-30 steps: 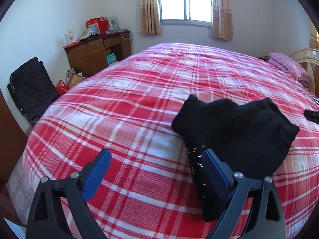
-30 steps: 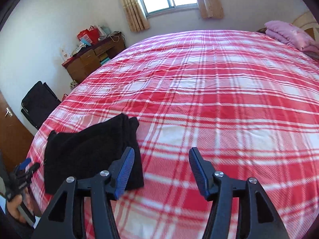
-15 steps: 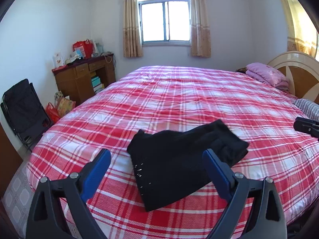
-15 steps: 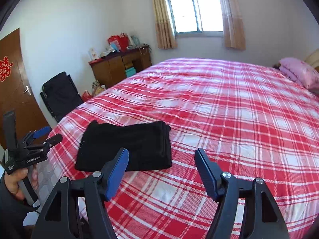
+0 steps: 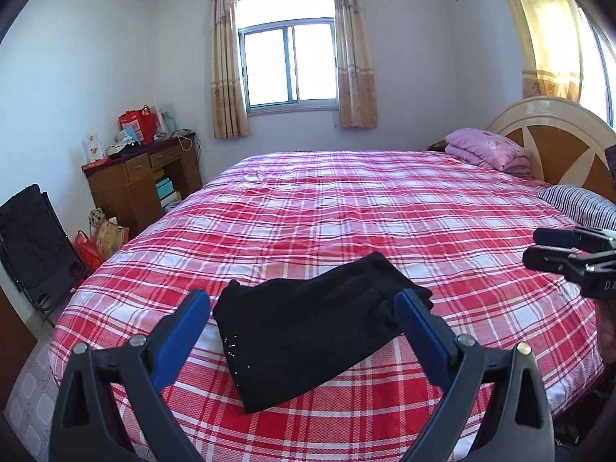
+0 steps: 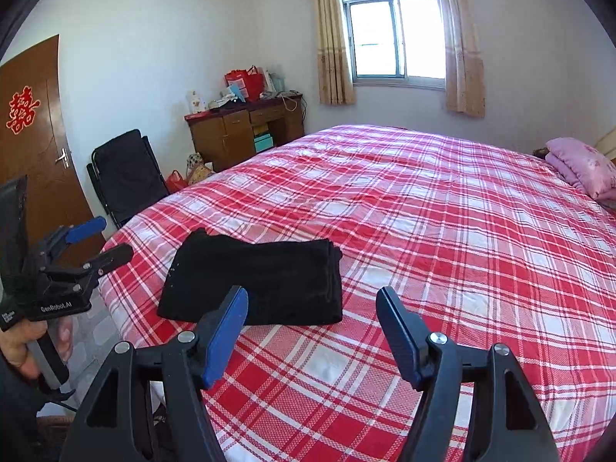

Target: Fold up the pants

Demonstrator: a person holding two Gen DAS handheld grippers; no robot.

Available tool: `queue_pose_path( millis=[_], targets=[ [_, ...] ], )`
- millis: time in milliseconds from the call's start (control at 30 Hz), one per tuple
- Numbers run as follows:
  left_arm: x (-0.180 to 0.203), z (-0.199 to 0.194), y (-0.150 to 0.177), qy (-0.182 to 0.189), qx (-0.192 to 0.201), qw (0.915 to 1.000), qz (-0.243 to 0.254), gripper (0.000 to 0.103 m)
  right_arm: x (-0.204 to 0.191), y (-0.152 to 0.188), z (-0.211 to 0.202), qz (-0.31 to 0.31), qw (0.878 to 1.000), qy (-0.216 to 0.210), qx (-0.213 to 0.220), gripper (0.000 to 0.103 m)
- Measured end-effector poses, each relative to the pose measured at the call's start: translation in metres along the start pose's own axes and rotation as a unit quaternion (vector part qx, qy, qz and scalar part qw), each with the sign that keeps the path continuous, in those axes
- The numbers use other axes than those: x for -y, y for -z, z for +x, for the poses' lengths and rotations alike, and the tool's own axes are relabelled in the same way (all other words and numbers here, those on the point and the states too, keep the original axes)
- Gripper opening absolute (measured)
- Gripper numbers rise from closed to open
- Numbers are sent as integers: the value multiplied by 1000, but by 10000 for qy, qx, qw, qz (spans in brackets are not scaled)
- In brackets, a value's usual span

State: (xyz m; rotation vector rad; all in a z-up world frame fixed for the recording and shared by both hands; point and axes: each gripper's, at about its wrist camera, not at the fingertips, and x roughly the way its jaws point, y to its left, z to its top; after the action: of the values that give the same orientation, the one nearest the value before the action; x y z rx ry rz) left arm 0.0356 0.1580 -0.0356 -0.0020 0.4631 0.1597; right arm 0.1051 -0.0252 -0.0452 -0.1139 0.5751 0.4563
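The black pants (image 5: 308,323) lie folded in a compact rectangle near the front edge of the red plaid bed (image 5: 346,208); they also show in the right wrist view (image 6: 258,281). My left gripper (image 5: 302,308) is open and empty, held back above the bed edge in front of the pants. My right gripper (image 6: 312,304) is open and empty, held back to the right of the pants. In the right wrist view the left gripper (image 6: 100,242) shows at the far left; in the left wrist view the right gripper (image 5: 539,248) shows at the right edge.
Pink folded bedding (image 5: 489,150) and a striped pillow (image 5: 577,204) lie by the headboard (image 5: 558,134). A wooden desk (image 5: 138,177) with clutter, a black folding chair (image 5: 30,238) and a brown door (image 6: 34,142) stand left of the bed.
Both grippers have pulled back and up from the bed. The folded pants now look smaller and farther away; they stay lying where they were.
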Motion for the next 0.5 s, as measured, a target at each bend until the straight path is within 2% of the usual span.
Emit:
queue_pose_path(
  millis=[200,500],
  targets=[
    [0,-4,1,-6,33,10000,-19,99,-11,4,4,-160,9998,-10,-78,71],
    [4,-3,3,-8,3,10000,19,99,-12,0,-8,-174,9998,52,84,71]
  ],
)
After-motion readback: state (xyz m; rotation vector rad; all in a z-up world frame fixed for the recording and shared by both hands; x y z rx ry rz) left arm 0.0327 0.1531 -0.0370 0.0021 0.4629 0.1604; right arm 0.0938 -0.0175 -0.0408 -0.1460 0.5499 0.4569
